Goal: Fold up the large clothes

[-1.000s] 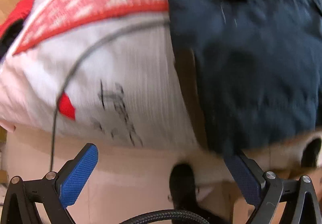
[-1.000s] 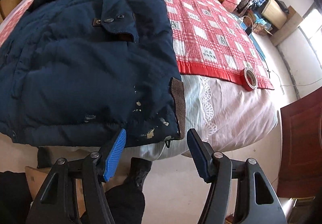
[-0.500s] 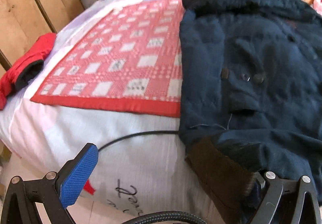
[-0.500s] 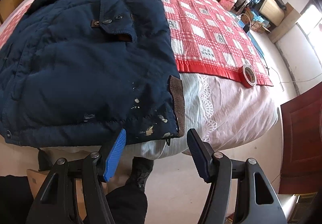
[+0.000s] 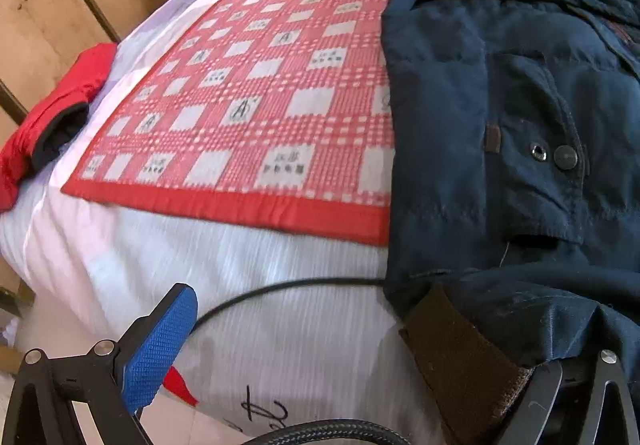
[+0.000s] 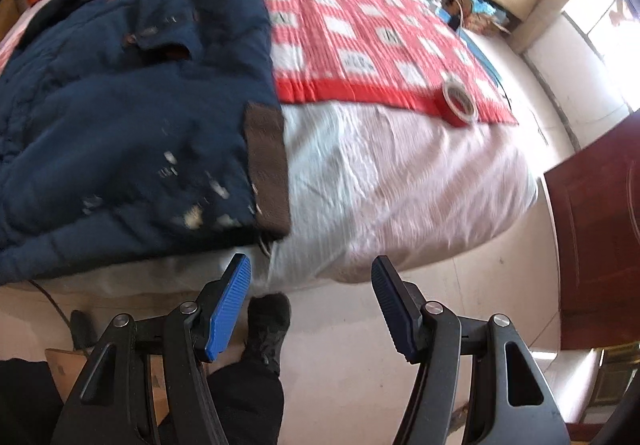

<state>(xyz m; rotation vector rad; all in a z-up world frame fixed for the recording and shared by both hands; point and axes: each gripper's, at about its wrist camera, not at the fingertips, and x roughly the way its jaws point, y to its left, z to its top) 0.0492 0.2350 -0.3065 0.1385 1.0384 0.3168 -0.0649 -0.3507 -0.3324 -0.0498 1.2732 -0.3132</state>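
Observation:
A large navy padded jacket (image 5: 500,125) lies spread on the bed, filling the right of the left wrist view and the left of the right wrist view (image 6: 120,125). Its near corner with a brown ribbed strip (image 5: 460,357) is draped over the right finger of my left gripper (image 5: 360,337). That gripper's jaws stand wide apart; only the blue left finger (image 5: 160,349) shows. My right gripper (image 6: 312,305) hangs open over the floor, just below the jacket's other brown-edged corner (image 6: 266,165), with nothing between its fingers.
A red checked quilt (image 5: 260,105) covers the white sheet (image 6: 380,185). A tape roll (image 6: 460,101) sits on the quilt's edge. A black cable (image 5: 280,285) runs across the sheet. A red garment (image 5: 52,113) lies far left. A person's shoe (image 6: 268,325) is below; a dark door (image 6: 600,245) stands right.
My left gripper rose from the bed's side to look over its top, lifting the jacket corner on its right finger. My right gripper shifted toward the other corner. Both stayed open.

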